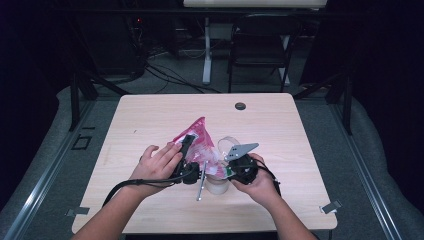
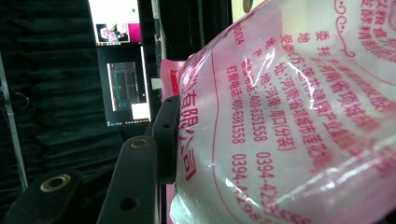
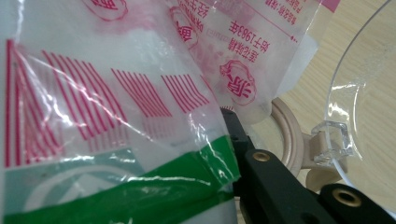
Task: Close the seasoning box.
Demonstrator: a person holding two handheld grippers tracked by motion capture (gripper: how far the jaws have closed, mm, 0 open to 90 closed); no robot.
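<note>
Both sets of jaws are pinching the pink printed bag (image 1: 200,142): the left gripper (image 1: 187,145) at its upper edge, the right gripper (image 1: 239,167) lower down. The bag is pointing its corner away from the person, mid-table (image 1: 150,115). Its lettering is reading "400-6351558".

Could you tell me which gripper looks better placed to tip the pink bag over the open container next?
Probably the left gripper: it clamps the pink bag high on its raised end. The right gripper pinches the bag's lower edge beside the container.
</note>
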